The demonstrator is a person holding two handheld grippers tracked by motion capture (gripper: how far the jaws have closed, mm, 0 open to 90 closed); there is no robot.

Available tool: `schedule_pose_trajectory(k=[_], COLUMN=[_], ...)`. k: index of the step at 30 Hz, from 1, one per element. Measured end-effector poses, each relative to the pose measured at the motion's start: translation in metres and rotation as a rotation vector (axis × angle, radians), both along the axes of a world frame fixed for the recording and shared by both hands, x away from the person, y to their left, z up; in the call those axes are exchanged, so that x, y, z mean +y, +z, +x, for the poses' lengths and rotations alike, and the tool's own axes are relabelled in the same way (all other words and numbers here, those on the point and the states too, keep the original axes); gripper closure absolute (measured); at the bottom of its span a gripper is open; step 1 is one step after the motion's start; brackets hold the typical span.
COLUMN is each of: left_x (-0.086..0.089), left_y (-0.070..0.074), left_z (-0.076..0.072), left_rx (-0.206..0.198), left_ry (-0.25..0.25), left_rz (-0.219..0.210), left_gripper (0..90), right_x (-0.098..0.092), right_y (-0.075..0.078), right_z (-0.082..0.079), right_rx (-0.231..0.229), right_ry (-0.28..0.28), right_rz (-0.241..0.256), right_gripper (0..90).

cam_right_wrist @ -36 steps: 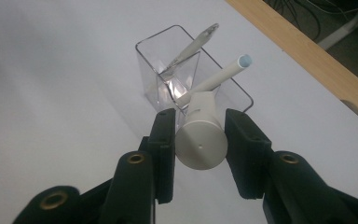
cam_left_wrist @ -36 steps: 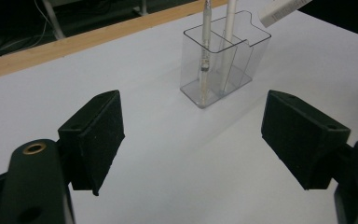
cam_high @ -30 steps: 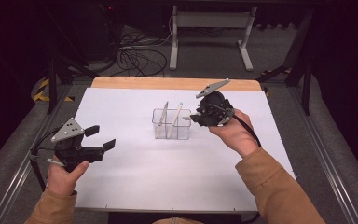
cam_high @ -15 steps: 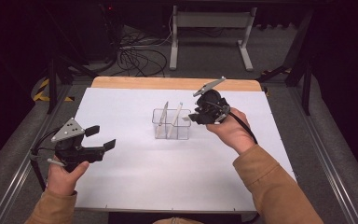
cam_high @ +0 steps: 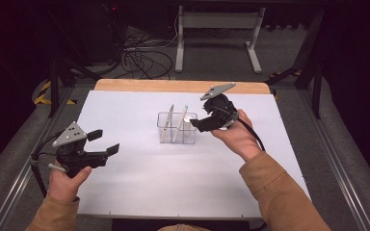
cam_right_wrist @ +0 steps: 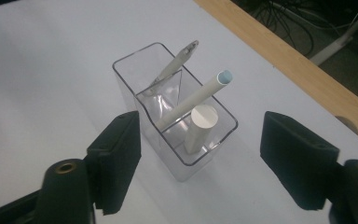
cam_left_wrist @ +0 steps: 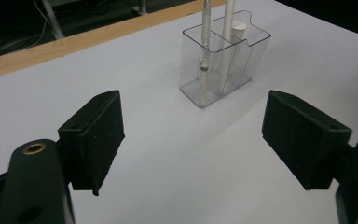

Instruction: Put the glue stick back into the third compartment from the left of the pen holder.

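White table (cam_high: 135, 192); right gripper view reveals holder's (cam_right_wrist: 135, 84) stick (cam_right_wrist: 200, 128).

From my feed: white desk (cam_high: 139, 192), wooden strip (cam_high: 173, 86) along far edge. Grey floor (cam_high: 279, 53) beyond, room dark behind. Grey frame (cam_high: 217, 21) with two feet stands past desk. Black cables (cam_high: 142, 60) tangled on floor, far left. Yellow-black tape (cam_high: 42, 92) on floor at left. Metal rails (cam_high: 339, 178) flank desk.
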State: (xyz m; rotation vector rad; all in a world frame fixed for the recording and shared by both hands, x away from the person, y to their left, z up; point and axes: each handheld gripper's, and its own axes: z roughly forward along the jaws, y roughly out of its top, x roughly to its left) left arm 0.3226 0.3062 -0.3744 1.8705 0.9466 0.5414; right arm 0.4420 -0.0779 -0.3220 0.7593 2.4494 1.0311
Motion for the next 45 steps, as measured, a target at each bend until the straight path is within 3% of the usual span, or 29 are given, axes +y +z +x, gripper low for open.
schedule_pose_trajectory(k=[16, 21, 38, 45], left_x=[-0.004, -0.005, -0.006, -0.006], left_y=[0.001, 0.0, 0.001, 0.002], left_z=[-0.003, -0.005, -0.014, -0.015], left_rx=[-0.003, 0.0, -0.009, -0.009], left_ry=[-0.018, -0.021, -0.029, -0.031], left_rz=[-0.003, -0.005, 0.001, 0.001], left_gripper=[20.8, 20.7, 19.7, 19.7], right_x=[-0.031, -0.044, -0.093, -0.105], right_y=[0.004, 0.003, -0.035, -0.055], right_z=[-0.034, -0.048, -0.071, -0.078], right_rx=[-0.094, -0.116, -0.106, -0.093], right_ry=[0.114, 0.139, 0.148, 0.141], right_rz=[0.182, 0.226, 0.34, 0.333], right_gripper=[4.7, 2.6, 0.0, 0.0])
